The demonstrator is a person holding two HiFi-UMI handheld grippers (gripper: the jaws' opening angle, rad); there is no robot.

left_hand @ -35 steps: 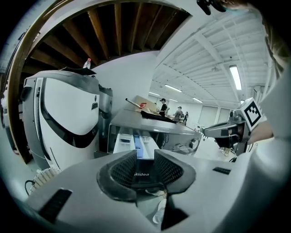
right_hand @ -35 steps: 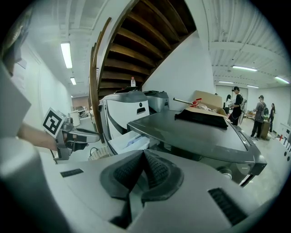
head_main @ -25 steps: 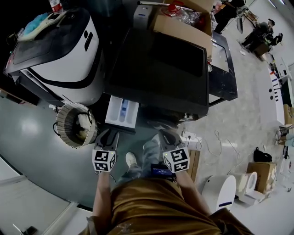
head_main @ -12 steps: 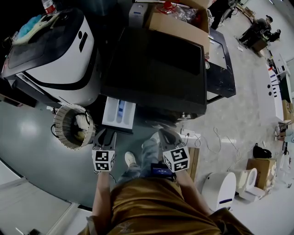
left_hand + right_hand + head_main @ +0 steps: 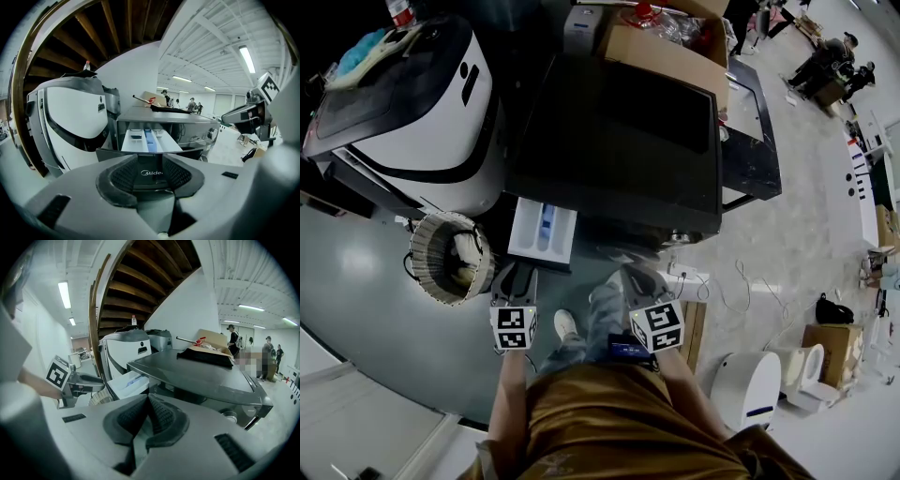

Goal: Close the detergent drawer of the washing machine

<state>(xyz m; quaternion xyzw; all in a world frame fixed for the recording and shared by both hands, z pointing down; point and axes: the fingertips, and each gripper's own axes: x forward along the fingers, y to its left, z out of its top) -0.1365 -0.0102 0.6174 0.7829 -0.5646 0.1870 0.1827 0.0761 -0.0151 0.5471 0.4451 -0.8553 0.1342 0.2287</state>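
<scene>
The dark grey washing machine (image 5: 619,131) stands ahead of me, its white detergent drawer (image 5: 546,232) pulled out at the front left. My left gripper (image 5: 516,275) hovers just short of the drawer's front edge. Its jaws have just been opening and stand open, gripping nothing. In the left gripper view, the drawer's dark front panel (image 5: 152,172) shows through the gap of the left gripper (image 5: 151,174), with the drawer's blue compartment (image 5: 149,139) behind. My right gripper (image 5: 639,277) hangs to the right, shut and empty. In the right gripper view its pads (image 5: 159,414) meet.
A white appliance with a black band (image 5: 422,103) stands left of the washer, with a round woven basket (image 5: 450,255) below it. A cardboard box (image 5: 670,47) lies on the washer top. Cables and a power strip (image 5: 689,278) lie on the floor to the right. People (image 5: 830,66) stand far off.
The left gripper's jaws have spread wider in front of the drawer. The right gripper has stayed where it was.
</scene>
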